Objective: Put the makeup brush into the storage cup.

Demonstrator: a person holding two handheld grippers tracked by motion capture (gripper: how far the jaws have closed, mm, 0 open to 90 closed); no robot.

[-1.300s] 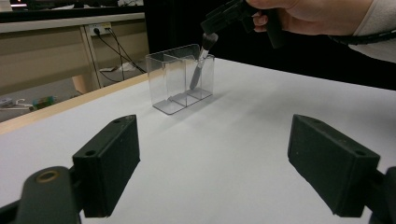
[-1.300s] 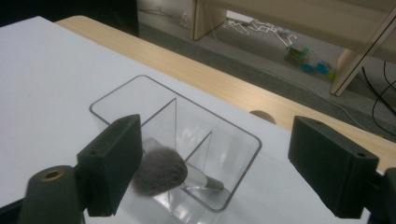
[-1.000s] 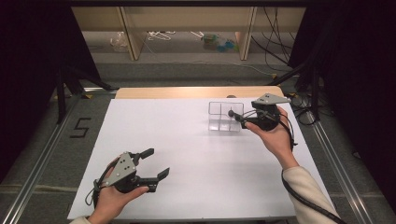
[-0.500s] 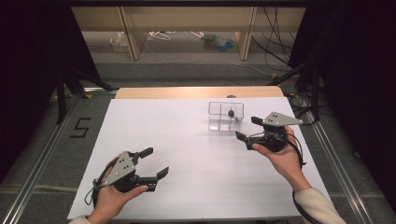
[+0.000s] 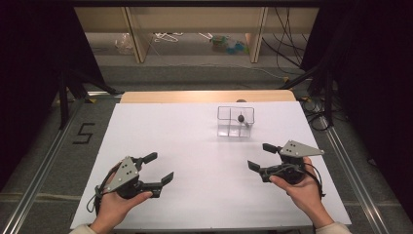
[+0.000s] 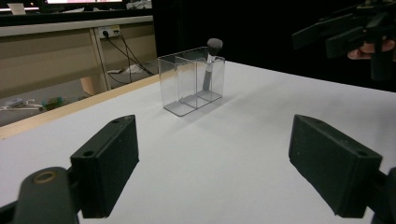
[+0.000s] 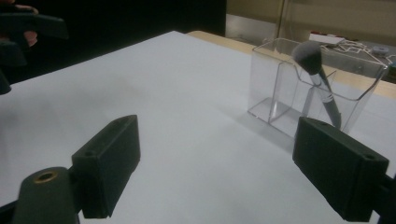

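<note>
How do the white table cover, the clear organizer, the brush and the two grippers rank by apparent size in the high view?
1. White table cover, by far.
2. Left gripper and right gripper: look alike, unranked.
3. Clear organizer, though it stands farther from the camera, so this is unsure.
4. Brush, standing in the organizer.

A: High view sits above the near edge, looking forward and down across the whole white table (image 5: 195, 146).

B: Both gripper views ride low over it, facing the clear organizer (image 6: 191, 79) from opposite sides, fairly near.
</note>
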